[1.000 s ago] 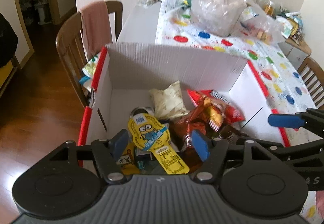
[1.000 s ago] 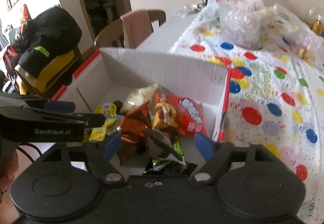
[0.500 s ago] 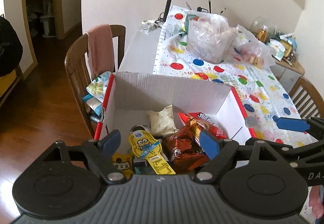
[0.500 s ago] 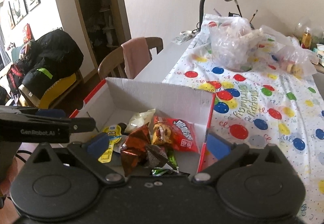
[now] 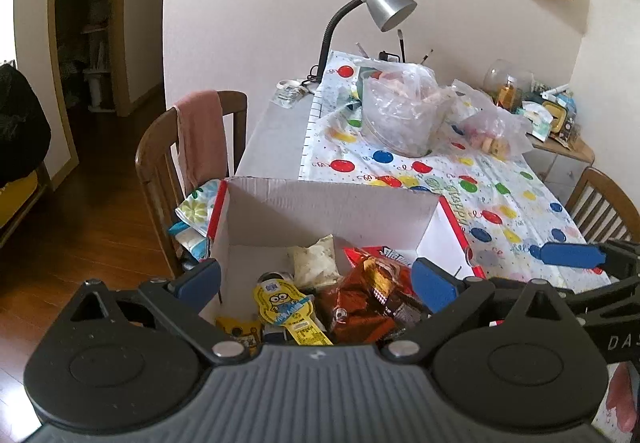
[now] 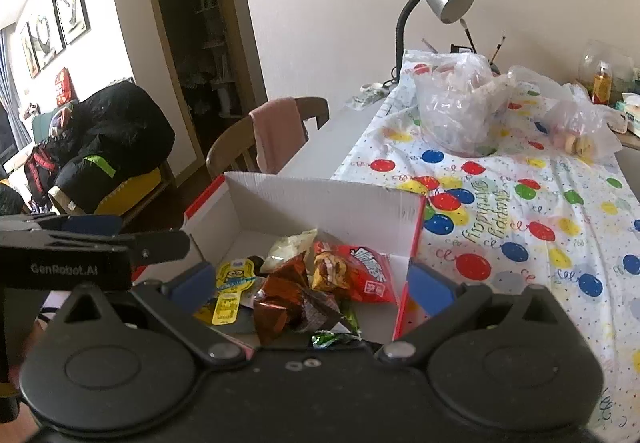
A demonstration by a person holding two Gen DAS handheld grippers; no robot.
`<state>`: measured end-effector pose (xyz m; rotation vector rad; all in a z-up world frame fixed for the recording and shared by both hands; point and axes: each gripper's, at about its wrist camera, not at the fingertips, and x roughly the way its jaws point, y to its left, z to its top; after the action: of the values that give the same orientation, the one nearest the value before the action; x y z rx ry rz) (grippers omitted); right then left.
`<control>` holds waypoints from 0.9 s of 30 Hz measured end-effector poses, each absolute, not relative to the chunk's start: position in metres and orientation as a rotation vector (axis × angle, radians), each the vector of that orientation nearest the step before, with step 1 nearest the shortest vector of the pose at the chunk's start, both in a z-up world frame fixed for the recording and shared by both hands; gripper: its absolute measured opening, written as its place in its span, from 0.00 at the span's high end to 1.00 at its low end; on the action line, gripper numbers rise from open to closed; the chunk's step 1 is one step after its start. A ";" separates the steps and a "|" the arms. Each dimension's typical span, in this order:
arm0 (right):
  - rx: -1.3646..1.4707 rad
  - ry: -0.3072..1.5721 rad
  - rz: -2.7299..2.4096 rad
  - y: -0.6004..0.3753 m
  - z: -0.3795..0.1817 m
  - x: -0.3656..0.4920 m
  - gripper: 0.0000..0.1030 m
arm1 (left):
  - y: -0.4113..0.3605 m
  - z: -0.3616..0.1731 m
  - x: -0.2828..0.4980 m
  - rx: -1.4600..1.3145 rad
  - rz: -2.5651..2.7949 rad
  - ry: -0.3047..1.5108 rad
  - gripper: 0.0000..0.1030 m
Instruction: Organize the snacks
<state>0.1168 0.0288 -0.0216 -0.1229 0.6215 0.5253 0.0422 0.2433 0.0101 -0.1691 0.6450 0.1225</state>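
A white cardboard box [image 5: 328,207] with red edges stands on the table and holds several snacks: a yellow cartoon pouch [image 5: 286,305], a cream packet [image 5: 314,259], a red bag [image 5: 384,255] and a brown foil bag [image 5: 360,303]. My left gripper [image 5: 316,279] hovers above the box's near side, its jaws still opening, nothing between them. In the right wrist view the same box [image 6: 332,203] shows the red bag [image 6: 360,275], the brown foil bag [image 6: 284,303] and the yellow pouch [image 6: 232,283]. My right gripper [image 6: 310,283] is wide open and empty above them.
A balloon-print tablecloth [image 6: 520,223] covers the table to the right. Clear plastic bags [image 5: 400,111] and a silver desk lamp [image 5: 384,3] stand at the back. A wooden chair with a pink towel [image 5: 200,139] is left of the box.
Both grippers have opened wider and pulled up and back from the box. The snacks stay inside, and more of the room and table shows.
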 end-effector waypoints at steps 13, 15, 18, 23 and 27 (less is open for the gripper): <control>-0.062 0.647 0.490 0.017 -0.020 0.108 0.00 | 0.231 0.017 0.029 -0.125 0.113 0.674 0.01; -0.051 0.661 0.477 0.015 -0.019 0.108 0.00 | 0.230 0.017 0.027 -0.130 0.114 0.674 0.01; -0.053 0.666 0.477 0.015 -0.019 0.107 0.00 | 0.230 0.017 0.026 -0.142 0.118 0.680 0.01; -0.048 0.671 0.467 0.013 -0.020 0.108 0.00 | 0.231 0.017 0.026 -0.147 0.121 0.684 0.01; -0.062 0.667 0.461 0.012 -0.019 0.106 0.00 | 0.230 0.016 0.028 -0.152 0.131 0.690 0.01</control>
<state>0.1065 0.0124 -0.0195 -0.0622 0.6674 0.4608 0.0279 0.2301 0.0159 -0.1521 0.6897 0.1310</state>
